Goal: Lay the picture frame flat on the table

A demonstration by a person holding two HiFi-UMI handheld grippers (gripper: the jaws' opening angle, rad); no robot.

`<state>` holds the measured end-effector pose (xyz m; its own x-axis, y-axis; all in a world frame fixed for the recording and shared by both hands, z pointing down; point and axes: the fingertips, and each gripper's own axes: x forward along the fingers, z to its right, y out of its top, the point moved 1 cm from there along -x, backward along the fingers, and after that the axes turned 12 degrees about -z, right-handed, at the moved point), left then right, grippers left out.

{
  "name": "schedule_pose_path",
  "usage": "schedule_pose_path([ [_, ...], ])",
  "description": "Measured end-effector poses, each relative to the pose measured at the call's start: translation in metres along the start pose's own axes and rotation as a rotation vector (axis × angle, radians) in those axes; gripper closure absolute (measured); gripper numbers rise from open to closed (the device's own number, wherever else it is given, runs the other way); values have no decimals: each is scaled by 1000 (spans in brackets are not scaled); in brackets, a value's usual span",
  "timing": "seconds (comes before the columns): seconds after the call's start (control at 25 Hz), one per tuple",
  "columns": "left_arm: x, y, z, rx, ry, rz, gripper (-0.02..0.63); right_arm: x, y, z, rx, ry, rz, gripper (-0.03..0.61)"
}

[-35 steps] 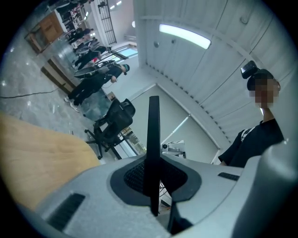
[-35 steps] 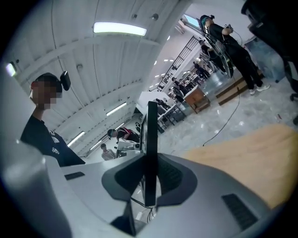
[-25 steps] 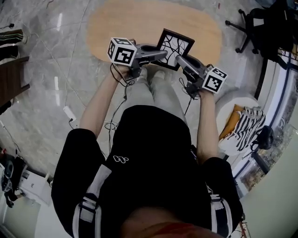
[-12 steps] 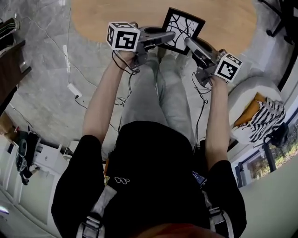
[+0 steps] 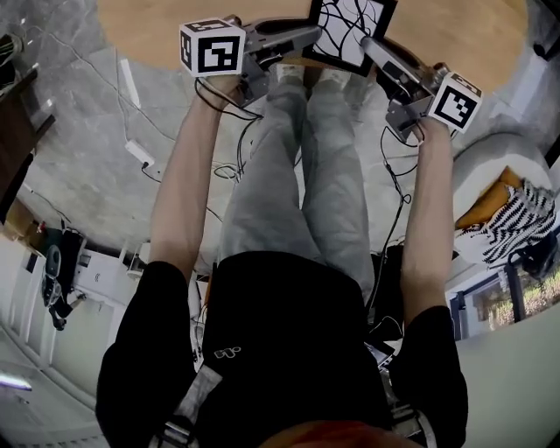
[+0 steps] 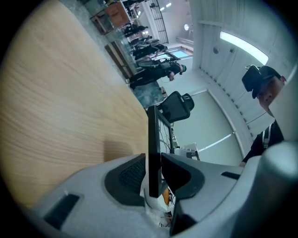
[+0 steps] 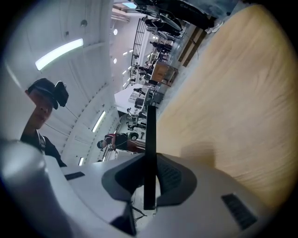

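Observation:
A black picture frame (image 5: pixel 350 31) with a white-and-black branching print is held up between both grippers, over the near edge of the oval wooden table (image 5: pixel 149 26). My left gripper (image 5: pixel 308 35) clamps the frame's left edge. My right gripper (image 5: pixel 369 44) clamps its right edge. In the left gripper view the frame (image 6: pixel 153 153) shows edge-on as a thin black bar pinched between the grey jaws (image 6: pixel 153 179). The right gripper view shows the same black edge (image 7: pixel 150 158) squeezed between its jaws (image 7: pixel 150 186), with the tabletop (image 7: pixel 233 93) to the right.
A person's legs (image 5: pixel 302 175) and feet stand at the table's edge under the frame. Cables and a white power strip (image 5: pixel 140 154) lie on the marble floor at left. A white stool with a striped cloth (image 5: pixel 512 223) stands at right.
The head view has tilted downward, so the table, frame and grippers now sit at the top edge of the picture. Both grippers stay clamped on the frame.

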<state>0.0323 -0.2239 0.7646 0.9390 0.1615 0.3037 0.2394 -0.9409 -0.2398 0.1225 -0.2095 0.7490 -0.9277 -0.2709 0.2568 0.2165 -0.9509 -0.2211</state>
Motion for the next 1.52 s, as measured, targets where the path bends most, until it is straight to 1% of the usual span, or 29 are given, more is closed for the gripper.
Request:
schedule_pose_path([
  [0.16,-28,-6,-16,-45,76,66,525,-3,5,16,23,-41,20,509],
  [0.2,-29,-7,-19,-41,87,71,550,-3,6,26,29,-60,15,509],
  [0.24,-27,-8,-21,-30,86,73,589,-1,6,38,38,-80,6,509],
  [0.28,-23,-9,-19,-11,70,70,599,1,5,50,47,-99,-7,509],
  [0.4,-8,-15,-1,45,-17,33,604,8,-1,76,76,-168,-50,509],
  [0.48,3,-18,9,61,-30,9,604,7,-3,83,96,-200,-56,509],
  [0.56,10,-19,15,55,-34,17,604,7,-3,84,116,-212,-33,509],
  [0.64,15,-24,20,28,-54,48,604,5,-7,92,136,-259,-32,509],
  [0.68,19,-27,21,15,-61,56,604,3,-10,97,144,-300,-42,509],
  [0.76,26,-32,19,9,-51,46,604,-1,-14,107,145,-391,-55,501],
  [0.84,27,-35,17,8,-35,42,604,-2,-15,110,125,-471,-44,488],
  [0.92,23,-36,18,2,-38,68,604,-2,-14,114,83,-569,-39,481],
  [0.96,22,-35,20,15,-40,77,604,-2,-13,115,55,-625,-42,475],
  [1.12,23,-34,47,141,-32,54,604,-16,-13,111,-36,-851,-37,460],
  [1.16,20,-28,59,156,-46,64,604,-21,-9,103,-56,-889,-20,462],
  [1.2,15,-19,73,169,-66,82,604,-25,-2,90,-77,-908,4,470],
  [1.24,8,-7,89,187,-86,107,604,-29,7,74,-98,-902,40,492],
  [1.28,0,7,106,214,-95,135,604,-33,19,53,-121,-871,85,534],
  [1.32,-10,23,125,255,-89,162,604,-36,33,29,-149,-815,138,551],
  [1.36,-19,38,147,309,-72,179,604,-39,47,-1,-183,-746,191,558],
  [1.44,-35,64,201,453,-21,182,604,-48,75,-69,-260,-616,285,563],
  [1.52,-49,88,263,600,51,196,604,-63,101,-141,-338,-531,367,565],
])
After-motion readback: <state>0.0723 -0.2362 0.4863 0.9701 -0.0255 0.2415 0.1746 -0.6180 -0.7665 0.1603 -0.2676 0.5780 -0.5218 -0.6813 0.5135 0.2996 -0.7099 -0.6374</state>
